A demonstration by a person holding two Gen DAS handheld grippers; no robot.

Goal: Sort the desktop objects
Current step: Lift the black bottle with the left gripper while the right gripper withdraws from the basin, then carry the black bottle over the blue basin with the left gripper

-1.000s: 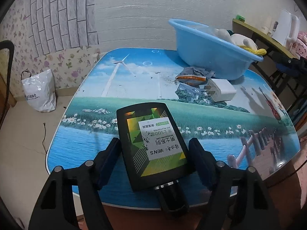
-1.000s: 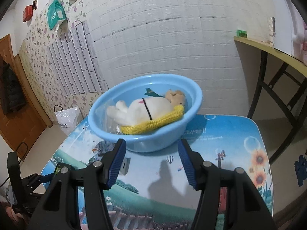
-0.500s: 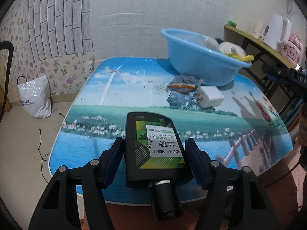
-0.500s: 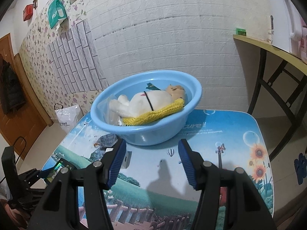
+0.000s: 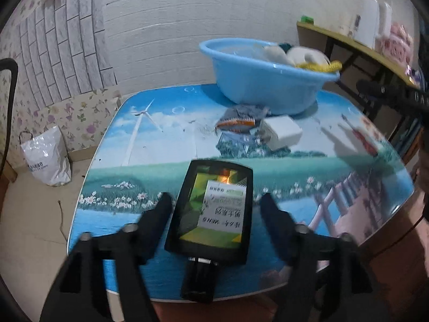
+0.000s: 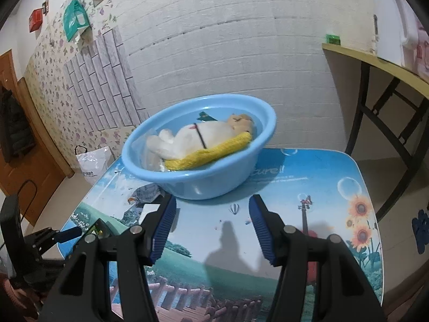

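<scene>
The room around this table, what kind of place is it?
Probably a room in a home: floral wallpaper, a blue plastic basin holding a plush toy, and a side table with a white kettle.

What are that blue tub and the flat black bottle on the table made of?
The blue tub looks like smooth moulded plastic: thin rolled rim, soft sheen. The flat black bottle is probably glossy plastic too, since light glints on its printed label, though glass can't be excluded.
</scene>
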